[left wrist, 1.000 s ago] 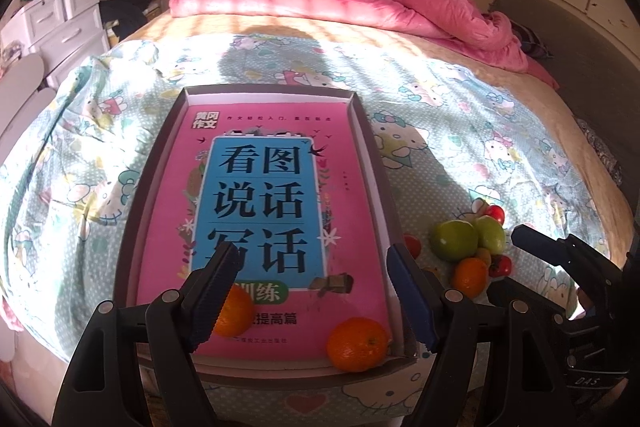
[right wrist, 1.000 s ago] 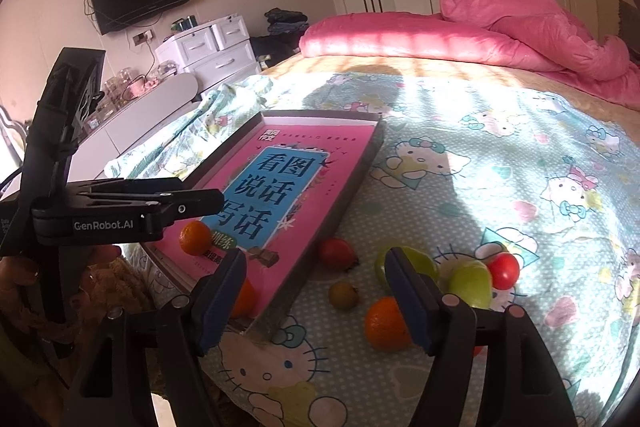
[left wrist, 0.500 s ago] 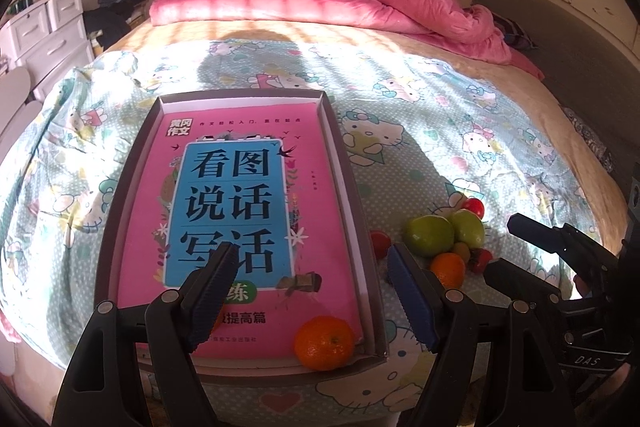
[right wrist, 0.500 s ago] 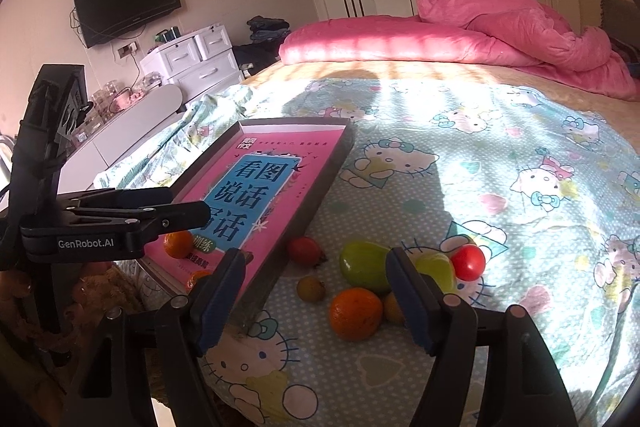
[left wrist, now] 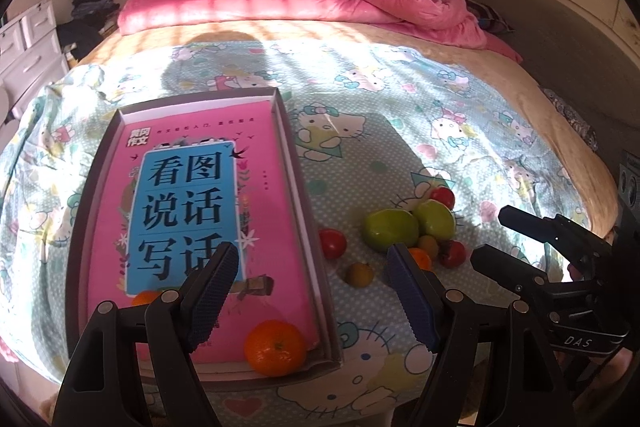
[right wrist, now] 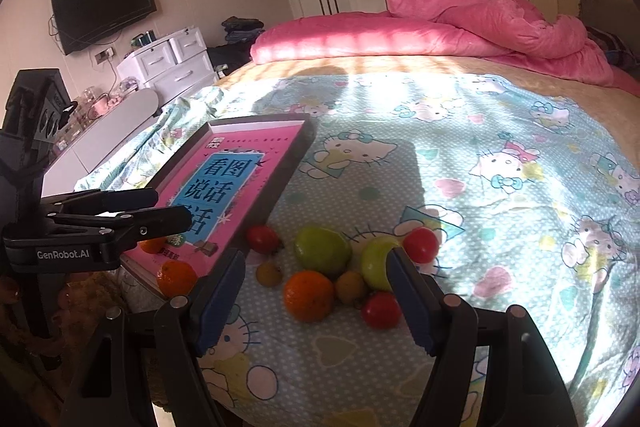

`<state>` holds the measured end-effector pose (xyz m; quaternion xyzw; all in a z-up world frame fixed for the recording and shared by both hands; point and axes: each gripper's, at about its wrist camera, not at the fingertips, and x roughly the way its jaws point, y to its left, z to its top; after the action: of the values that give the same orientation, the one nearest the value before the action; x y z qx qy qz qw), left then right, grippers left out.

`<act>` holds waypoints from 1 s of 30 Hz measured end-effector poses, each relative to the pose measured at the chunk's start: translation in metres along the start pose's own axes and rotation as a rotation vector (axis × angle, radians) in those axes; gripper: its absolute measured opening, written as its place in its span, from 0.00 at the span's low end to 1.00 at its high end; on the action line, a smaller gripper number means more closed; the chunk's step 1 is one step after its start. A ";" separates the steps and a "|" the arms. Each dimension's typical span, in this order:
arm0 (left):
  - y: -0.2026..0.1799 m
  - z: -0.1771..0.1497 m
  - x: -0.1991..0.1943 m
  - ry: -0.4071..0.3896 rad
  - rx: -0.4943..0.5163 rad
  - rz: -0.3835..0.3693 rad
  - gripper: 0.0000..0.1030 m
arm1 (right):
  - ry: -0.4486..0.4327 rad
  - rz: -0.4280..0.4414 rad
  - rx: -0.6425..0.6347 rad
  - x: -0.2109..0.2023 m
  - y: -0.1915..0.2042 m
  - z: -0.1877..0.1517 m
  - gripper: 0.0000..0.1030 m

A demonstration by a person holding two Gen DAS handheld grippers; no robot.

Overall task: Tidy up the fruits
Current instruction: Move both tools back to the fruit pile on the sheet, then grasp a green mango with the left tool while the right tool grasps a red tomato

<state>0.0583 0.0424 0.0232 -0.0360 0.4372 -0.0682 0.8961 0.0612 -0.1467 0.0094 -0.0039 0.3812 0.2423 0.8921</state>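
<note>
Nearest you, your left hand-held gripper [left wrist: 310, 291] and right hand-held gripper [right wrist: 316, 297] both gape, grasping nothing. Just beyond, two oranges [left wrist: 275, 347] sit in the tray [left wrist: 316, 267] on the pink book [left wrist: 192, 203]; beside it, loose fruits [right wrist: 322, 251] cluster on the bed [right wrist: 480, 155], pink quilt [right wrist: 460, 23] farthest.

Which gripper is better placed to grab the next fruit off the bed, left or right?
Probably right. The right gripper is open and frames the loose orange on the sheet. The left gripper, also open, sits over the tray edge, with the fruit pile off to its side.
</note>
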 end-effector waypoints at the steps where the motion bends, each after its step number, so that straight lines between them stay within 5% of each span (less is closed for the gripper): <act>1: -0.002 0.000 0.001 0.003 0.005 -0.002 0.76 | 0.004 -0.006 0.005 0.000 -0.002 -0.001 0.70; 16: -0.038 0.008 0.024 0.059 0.070 -0.067 0.76 | 0.076 -0.085 0.045 0.005 -0.019 -0.012 0.70; 30: -0.060 0.020 0.077 0.211 0.078 -0.115 0.76 | 0.197 -0.147 0.066 0.024 -0.035 -0.025 0.70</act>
<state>0.1155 -0.0286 -0.0167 -0.0189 0.5232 -0.1399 0.8405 0.0742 -0.1717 -0.0309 -0.0263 0.4733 0.1623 0.8654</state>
